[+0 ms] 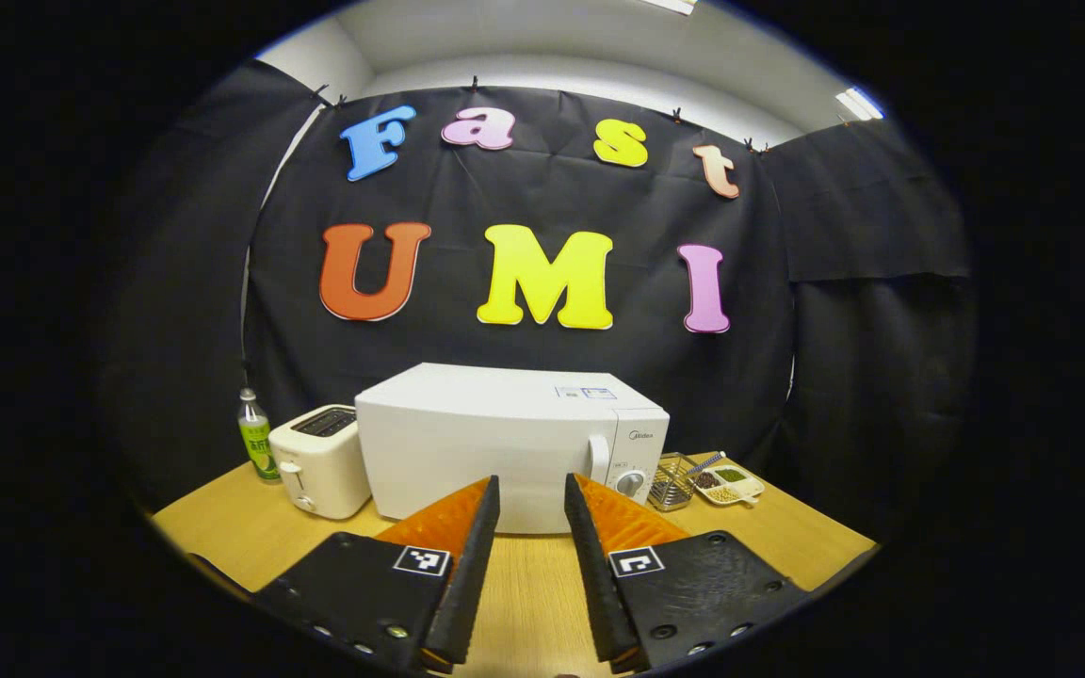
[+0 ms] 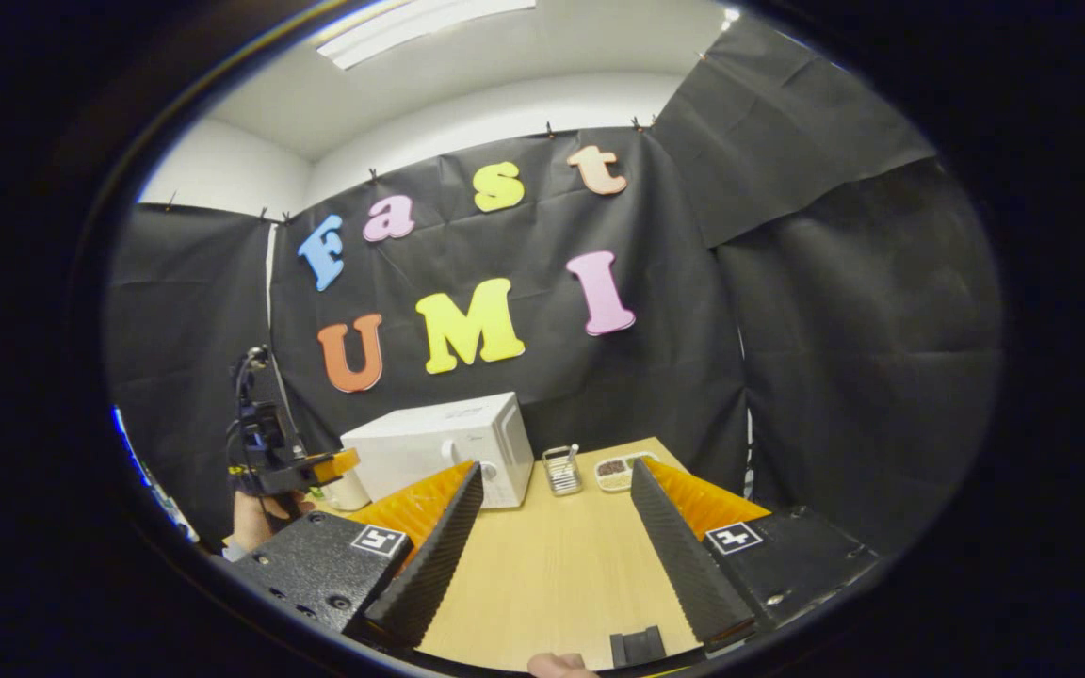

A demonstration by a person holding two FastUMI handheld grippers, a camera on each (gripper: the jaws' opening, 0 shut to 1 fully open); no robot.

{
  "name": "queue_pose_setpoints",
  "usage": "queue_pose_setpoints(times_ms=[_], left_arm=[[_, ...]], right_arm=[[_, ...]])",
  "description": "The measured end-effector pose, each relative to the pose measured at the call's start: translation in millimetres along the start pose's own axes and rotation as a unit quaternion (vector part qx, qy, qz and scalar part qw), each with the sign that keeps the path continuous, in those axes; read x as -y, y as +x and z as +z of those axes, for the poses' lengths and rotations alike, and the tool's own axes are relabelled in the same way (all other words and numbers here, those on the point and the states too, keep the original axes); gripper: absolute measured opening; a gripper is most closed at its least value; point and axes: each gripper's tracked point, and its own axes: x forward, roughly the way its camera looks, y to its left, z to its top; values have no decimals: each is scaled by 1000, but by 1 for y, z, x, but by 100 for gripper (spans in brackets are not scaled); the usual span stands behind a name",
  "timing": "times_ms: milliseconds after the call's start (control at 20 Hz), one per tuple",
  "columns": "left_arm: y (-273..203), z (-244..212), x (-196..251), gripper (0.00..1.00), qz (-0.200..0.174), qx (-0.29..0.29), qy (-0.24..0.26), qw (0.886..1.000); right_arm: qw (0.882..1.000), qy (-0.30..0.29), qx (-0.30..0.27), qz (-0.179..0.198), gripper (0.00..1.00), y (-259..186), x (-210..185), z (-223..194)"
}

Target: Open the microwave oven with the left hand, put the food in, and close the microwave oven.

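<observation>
so the left claw (image 1: 532, 499) hangs over the table (image 1: 533, 584), fingers a narrow gap apart, gripping nothing. the microwave (image 1: 505, 443) sits straight ahead of it, well apart, door shut, knobs just past the right finger. i'd guess it's lined up like that to go for the door first. toaster (image 1: 321, 460) and bottle (image 1: 257, 438) are off to its left, a wire basket (image 1: 672, 480) and a food tray (image 1: 729, 483) off to its right.

the right claw (image 2: 552, 485) is spread wide and empty, probably ready for the food. the tray (image 2: 620, 471) and basket (image 2: 561, 469) sit ahead between its fingers, well apart. microwave (image 2: 444, 447) is ahead-left, and further left a hand (image 2: 255, 518) holds the left claw (image 2: 321, 468).

nothing started yet imo.
</observation>
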Motion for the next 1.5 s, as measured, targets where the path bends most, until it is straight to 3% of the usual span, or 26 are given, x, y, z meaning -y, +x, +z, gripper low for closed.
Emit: queue_pose_setpoints(times_ms=[50,100,150,200,250,300,350,450,500,700,750,800,850,950,1200,1400,1450,1500], left_arm=[[-17,8,2,47,-5,6,1,1000],[-34,14,2,77,-7,13,1,1000],[-50,22,-1,96,-3,21,1,1000],[-65,29,-5,95,4,27,3,1000],[-82,35,-7,95,7,31,5,999],[-99,42,-9,95,10,36,4,999],[-116,46,-10,95,13,38,3,999],[-151,65,-15,94,28,60,13,998],[-167,70,-19,94,38,72,19,997],[-211,78,-10,93,35,97,19,994],[-221,84,-13,93,38,109,21,993],[-230,92,-17,93,46,125,27,991],[-237,100,-20,93,52,145,34,987],[-247,109,-27,93,67,167,50,982],[-246,91,-16,93,44,141,55,988],[-242,87,-19,93,50,124,62,989],[-242,86,-21,93,55,121,64,989],[-241,85,-23,94,60,117,64,989]], right_arm=[[1000,-2,3,-1,100,-4,-3,3],[1000,-4,5,-1,90,-8,-5,5],[1000,-6,8,1,90,-12,-10,8],[1000,-8,12,2,100,-15,-14,10],[1000,-11,14,4,90,-19,-20,12],[1000,-14,17,7,91,-22,-24,14],[1000,-14,23,9,100,-25,-28,19],[999,-16,35,13,100,-32,-39,30],[999,-18,41,15,91,-36,-42,33],[997,-30,65,11,90,-48,-51,47],[997,-37,68,10,100,-50,-54,48],[996,-44,75,7,91,-51,-55,51],[995,-50,83,1,100,-52,-56,55],[993,-60,98,0,100,-54,-63,62],[993,-68,93,5,100,-52,-74,54],[993,-68,92,3,100,-53,-72,55],[993,-69,95,0,91,-54,-71,56],[993,-70,96,-3,100,-54,-69,57]])
